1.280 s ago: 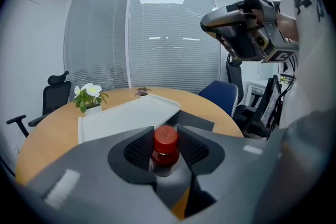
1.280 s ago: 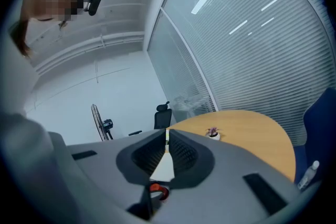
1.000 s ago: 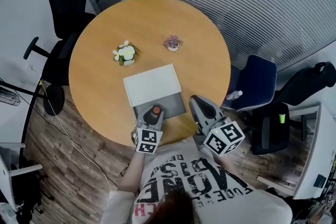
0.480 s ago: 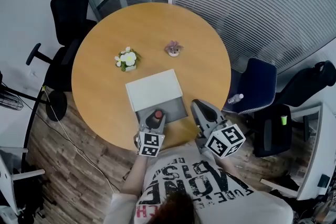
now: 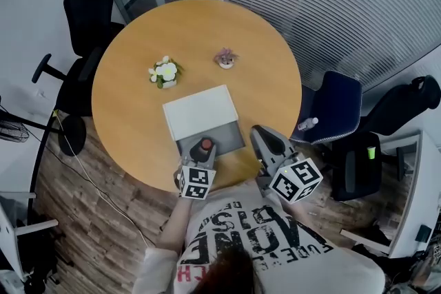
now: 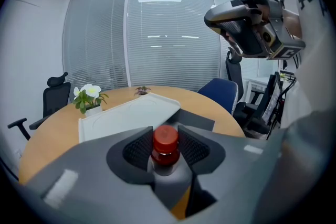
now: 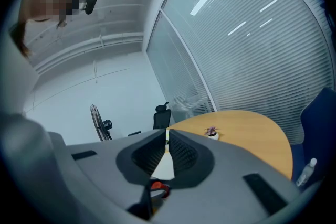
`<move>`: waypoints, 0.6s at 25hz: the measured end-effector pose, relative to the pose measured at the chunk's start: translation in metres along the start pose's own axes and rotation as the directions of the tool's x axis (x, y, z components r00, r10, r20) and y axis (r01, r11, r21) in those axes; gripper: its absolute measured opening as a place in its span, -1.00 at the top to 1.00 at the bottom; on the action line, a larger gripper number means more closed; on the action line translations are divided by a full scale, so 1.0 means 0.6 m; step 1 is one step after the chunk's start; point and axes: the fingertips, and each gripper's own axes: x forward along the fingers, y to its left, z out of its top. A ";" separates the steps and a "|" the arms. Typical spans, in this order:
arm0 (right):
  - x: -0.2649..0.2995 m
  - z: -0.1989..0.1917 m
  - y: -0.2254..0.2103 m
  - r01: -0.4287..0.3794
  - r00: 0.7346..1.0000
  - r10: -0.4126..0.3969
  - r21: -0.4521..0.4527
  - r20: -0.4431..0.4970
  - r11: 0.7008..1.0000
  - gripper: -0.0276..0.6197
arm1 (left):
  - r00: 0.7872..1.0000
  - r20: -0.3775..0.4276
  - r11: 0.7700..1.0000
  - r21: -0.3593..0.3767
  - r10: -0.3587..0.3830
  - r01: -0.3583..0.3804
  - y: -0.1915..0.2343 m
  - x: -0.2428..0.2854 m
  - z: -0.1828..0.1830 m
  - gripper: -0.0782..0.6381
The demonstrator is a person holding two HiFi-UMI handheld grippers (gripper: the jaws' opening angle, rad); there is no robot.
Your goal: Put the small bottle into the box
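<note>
A small dark bottle with a red cap stands upright between the ribbed pads of my left gripper, which is shut on its neck and cap. It hangs at the near edge of the box's open grey tray, at the table's front. The box's white lid is slid back and covers the far part. My right gripper is to the right of the box, above the table edge. Its jaws meet at the tips with nothing between them. The red cap shows below them.
The round wooden table carries a pot of white flowers and a small purple plant beyond the box. A blue chair with a plastic bottle on it stands at the right. Black office chairs stand at the left.
</note>
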 end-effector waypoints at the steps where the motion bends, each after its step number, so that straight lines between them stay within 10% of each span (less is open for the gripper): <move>1: 0.000 0.001 0.000 0.000 1.000 0.000 0.000 0.002 1.000 0.84 | 1.000 -0.002 1.000 0.006 -0.002 0.002 0.000 0.001 0.004 0.32; 15: 0.006 -0.004 0.013 0.007 1.000 -0.007 -0.005 0.005 1.000 0.84 | 0.999 0.022 0.999 0.013 -0.037 0.036 -0.002 -0.013 0.034 0.12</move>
